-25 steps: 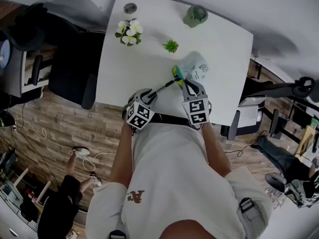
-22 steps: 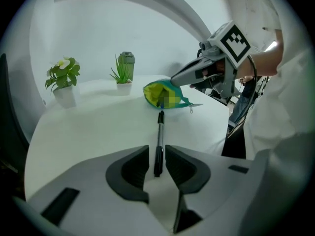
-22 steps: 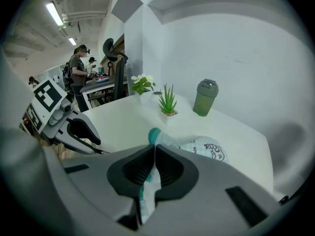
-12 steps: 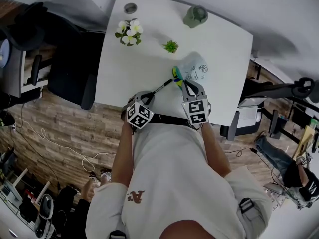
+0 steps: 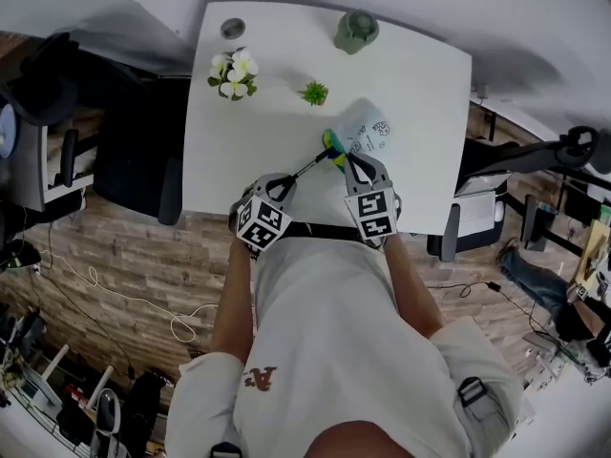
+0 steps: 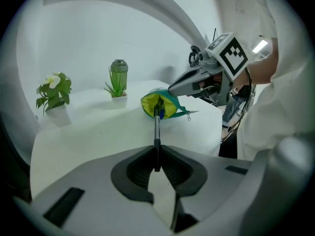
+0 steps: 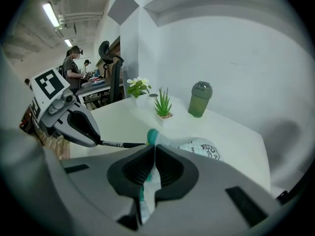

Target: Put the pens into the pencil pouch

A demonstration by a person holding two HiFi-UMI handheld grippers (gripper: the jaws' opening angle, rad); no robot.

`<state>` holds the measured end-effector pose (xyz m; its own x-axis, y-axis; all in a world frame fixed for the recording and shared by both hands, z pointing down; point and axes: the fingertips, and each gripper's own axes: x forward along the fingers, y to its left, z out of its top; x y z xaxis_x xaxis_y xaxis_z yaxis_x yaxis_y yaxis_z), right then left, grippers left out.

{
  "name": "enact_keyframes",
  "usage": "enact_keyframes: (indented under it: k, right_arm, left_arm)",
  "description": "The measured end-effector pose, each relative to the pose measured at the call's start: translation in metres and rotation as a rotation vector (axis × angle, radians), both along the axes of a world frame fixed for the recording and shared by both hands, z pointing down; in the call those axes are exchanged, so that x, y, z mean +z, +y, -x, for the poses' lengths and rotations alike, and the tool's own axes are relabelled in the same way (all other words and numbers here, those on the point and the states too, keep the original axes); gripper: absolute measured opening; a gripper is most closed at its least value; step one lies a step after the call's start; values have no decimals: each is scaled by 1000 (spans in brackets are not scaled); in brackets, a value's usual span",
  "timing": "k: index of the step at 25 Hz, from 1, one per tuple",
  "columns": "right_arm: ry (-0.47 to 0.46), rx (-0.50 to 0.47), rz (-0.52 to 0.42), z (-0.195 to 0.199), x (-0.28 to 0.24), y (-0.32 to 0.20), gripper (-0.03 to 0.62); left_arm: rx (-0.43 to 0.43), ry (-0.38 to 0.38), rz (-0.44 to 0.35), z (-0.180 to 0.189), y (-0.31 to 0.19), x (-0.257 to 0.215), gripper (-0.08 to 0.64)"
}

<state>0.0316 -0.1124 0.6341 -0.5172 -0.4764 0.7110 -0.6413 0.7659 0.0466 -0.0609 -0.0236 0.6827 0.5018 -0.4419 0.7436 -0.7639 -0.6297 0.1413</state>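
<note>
Your L hand-held gripper [image 6: 156,167] is clamped on the pen [image 6: 157,132], tip in the pouch [image 6: 170,109] mouth; R hand-held gripper [image 7: 153,151] is shut tight on the pouch's edge, on the table [image 5: 248,151].

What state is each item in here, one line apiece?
pencil pouch: unzipped, mouth open, one edge pinched.
pen: rear end gripped, tip at the pencil pouch mouth.
left tongs: shut on the pen.
right tongs: shut on the pencil pouch.
green bottle: upright, capped.
</note>
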Motion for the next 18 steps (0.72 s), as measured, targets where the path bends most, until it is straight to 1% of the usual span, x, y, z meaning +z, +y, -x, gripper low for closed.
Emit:
enact_keyframes:
  k: [7,16,18]
  right_arm:
    - [-12,31,-13,-5,-8,-2,12]
    - [-24,77,-22,-13,-13,-2,12]
    - [-13,85,-21,-15,-14,-2,12]
  left_arm:
    - [67,23,-10,-21,-22,-10,40]
    - [119,53,-20,-48,-54,-16,40]
    - [129,55,-16,-54,-60,-17,40]
